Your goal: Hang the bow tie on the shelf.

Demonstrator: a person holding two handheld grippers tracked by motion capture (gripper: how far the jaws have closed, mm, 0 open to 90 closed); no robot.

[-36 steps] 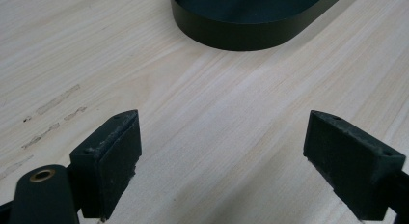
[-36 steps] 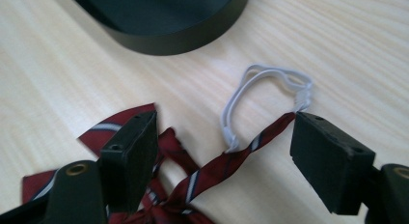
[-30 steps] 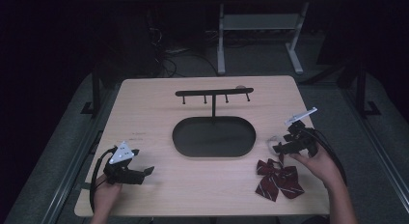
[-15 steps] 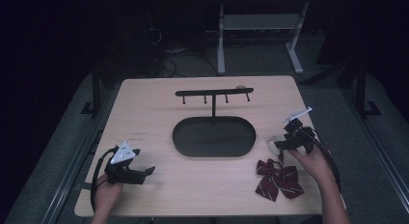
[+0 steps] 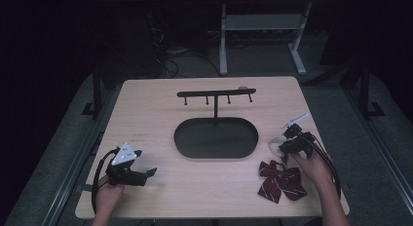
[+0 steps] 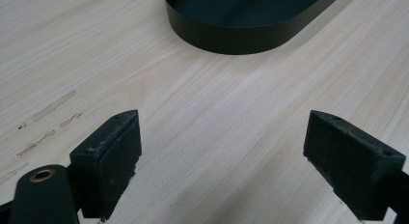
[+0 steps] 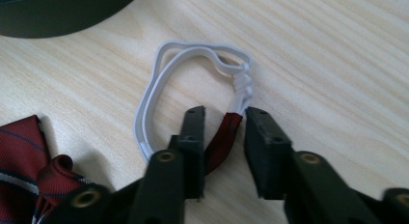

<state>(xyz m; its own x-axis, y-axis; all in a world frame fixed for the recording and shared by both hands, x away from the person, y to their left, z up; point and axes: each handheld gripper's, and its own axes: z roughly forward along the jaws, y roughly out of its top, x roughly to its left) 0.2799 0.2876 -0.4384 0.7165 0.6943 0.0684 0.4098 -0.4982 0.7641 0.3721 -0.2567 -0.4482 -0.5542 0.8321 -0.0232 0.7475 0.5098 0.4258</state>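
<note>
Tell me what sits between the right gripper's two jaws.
In the right gripper view, the dark red strap end of the bow tie runs between the right gripper jaws, its white elastic loop just beyond.

A dark red striped bow tie (image 5: 281,180) with a white elastic loop (image 7: 164,84) lies flat on the table's right front.

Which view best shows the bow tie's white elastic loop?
The right gripper view: the white elastic loop lies close on the table, its knot just beyond the right gripper. The high view shows it small and faint.
</note>
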